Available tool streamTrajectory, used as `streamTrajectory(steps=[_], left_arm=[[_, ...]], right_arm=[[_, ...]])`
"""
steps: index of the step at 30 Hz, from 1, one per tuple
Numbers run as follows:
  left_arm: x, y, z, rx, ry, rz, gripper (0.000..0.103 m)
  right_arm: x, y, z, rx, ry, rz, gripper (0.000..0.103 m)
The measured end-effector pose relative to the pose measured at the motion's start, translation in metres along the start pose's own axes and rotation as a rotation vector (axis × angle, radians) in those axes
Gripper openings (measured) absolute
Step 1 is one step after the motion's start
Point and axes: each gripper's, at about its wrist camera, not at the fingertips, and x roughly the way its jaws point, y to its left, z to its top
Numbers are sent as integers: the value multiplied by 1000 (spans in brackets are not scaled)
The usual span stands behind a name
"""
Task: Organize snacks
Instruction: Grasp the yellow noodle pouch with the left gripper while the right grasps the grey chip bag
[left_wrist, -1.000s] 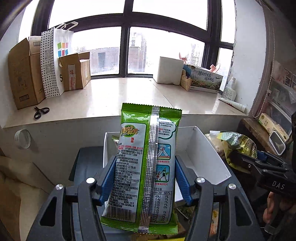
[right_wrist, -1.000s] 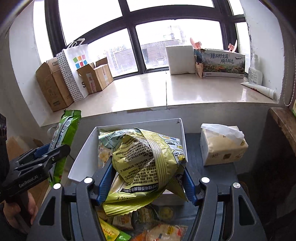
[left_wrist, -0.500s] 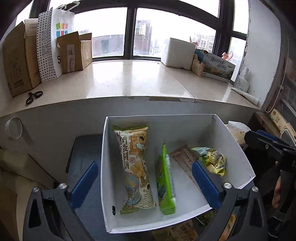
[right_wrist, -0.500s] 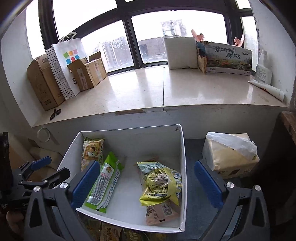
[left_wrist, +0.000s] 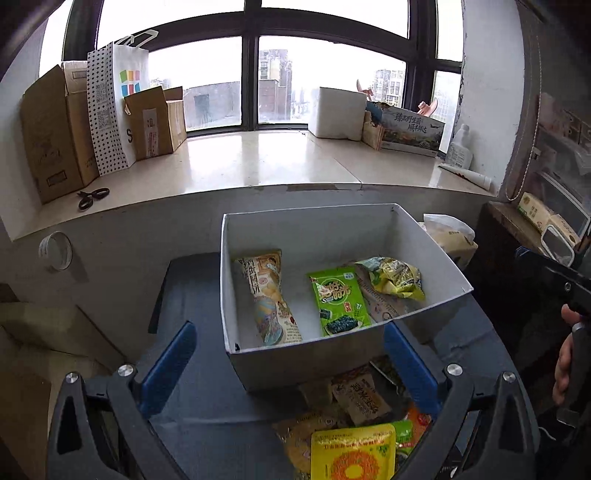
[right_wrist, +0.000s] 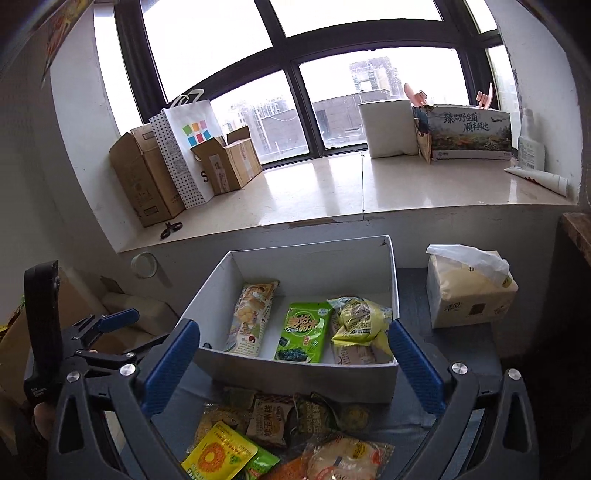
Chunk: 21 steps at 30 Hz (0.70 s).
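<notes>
Both hand-held grippers, left (left_wrist: 288, 363) and right (right_wrist: 291, 363), are now gaping empty; their 2 packets are lying ahead in the box (right_wrist: 394, 291), leaving loose snacks (right_wrist: 266, 410) waiting below them.

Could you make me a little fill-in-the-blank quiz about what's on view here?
1. The green seaweed packet lies inside the white ____.
2. Beside the box stands a pack of ____.
3. On the windowsill by the cardboard boxes lie black ____.
4. Both pairs of blue fingers are ____.

Answers: box; tissues; scissors; open
</notes>
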Motion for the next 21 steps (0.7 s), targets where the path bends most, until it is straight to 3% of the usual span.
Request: streamTrajectory(steps=[6,10,13,16,21], left_arm=[[-34,-7,-56,-26,39,-54,103],[-47,-19,-100,-26,70,-41,103],[-43,-21,-130,-73,140,-108,103],[-36,-28,-146,-50,187,-90,103],[-18,-38,-145,-20,227,-97,103]], right_arm=[[-37,2,-53,22,24,3,103],[-54,-1,-93,77,29,-14,103],[-62,-6,-131,138,56,-26,103],[-61,-13,-160,171,137,-40,103],[-66,-23,-179,187,174,-61,103]])
